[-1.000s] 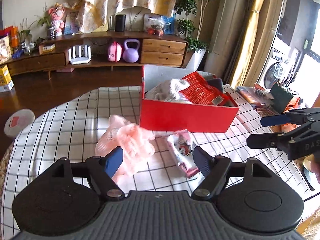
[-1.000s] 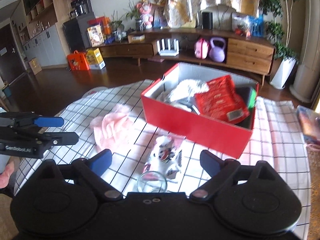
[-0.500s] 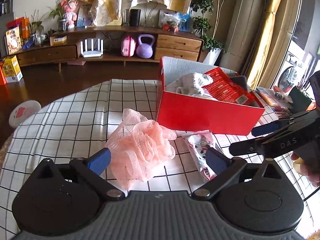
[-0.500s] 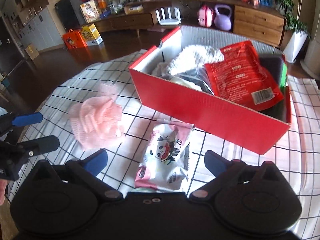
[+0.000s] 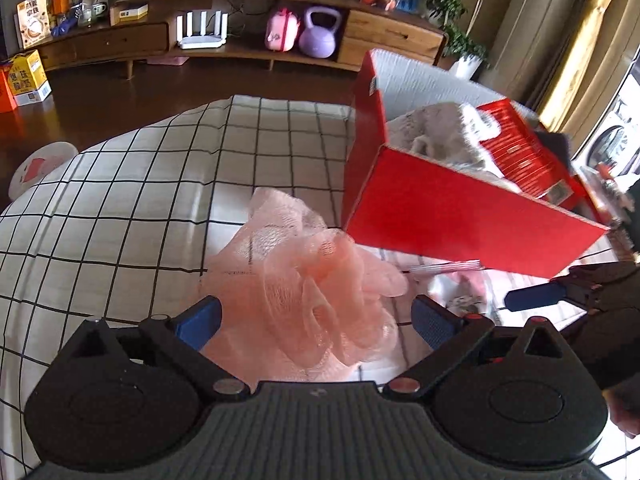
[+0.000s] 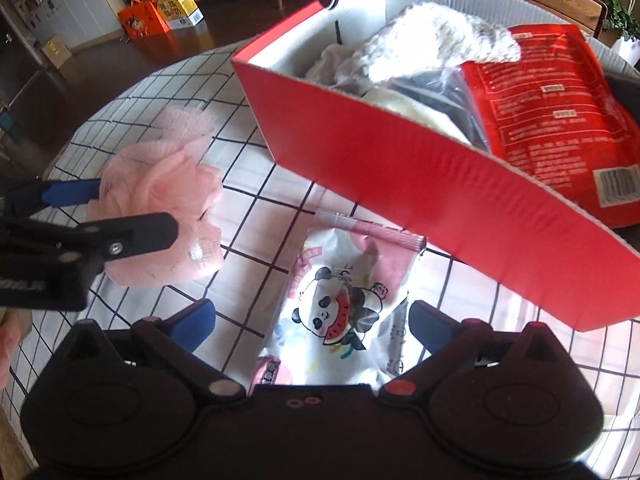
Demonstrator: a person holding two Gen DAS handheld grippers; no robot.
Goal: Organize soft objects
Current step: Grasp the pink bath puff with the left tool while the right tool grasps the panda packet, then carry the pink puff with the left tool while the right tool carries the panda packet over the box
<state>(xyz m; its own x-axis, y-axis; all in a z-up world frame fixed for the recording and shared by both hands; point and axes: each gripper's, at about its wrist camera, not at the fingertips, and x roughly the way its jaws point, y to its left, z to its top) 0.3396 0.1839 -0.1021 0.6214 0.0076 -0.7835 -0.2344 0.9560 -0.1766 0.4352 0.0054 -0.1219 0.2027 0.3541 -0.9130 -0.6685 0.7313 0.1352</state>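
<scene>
Pink netting fills the middle of the left wrist view. It is a puffy bath sponge (image 5: pixel 312 292) lying on the checked cloth of the desk (image 5: pixel 120 200). The left gripper (image 5: pixel 316 320) has its jaws spread wide, and the sponge sits right between them, a bit ahead, with nothing pinched yet. A red box (image 5: pixel 460 220) stands just behind the sponge, to the right. It already holds a fluffy grey thing (image 5: pixel 436 136) and a red bag (image 5: pixel 524 152). One blue finger of the right gripper (image 5: pixel 536 300) pokes in from the right edge.

From the right wrist view, a white snack pack with a panda (image 6: pixel 344 300) lies on the desk, just in front of the red box (image 6: pixel 400 184). Its long side runs away from the camera, toward the box. The right gripper (image 6: pixel 312 324) has its jaws spread wide too, one on each side of the pack, not squeezing it. The sponge (image 6: pixel 168 208) is off to the left, with the left gripper (image 6: pixel 104 216) around it.

So each hand looks closest to its own soft thing: left for the sponge, right for the pack. Next, I think, both go down and close.
</scene>
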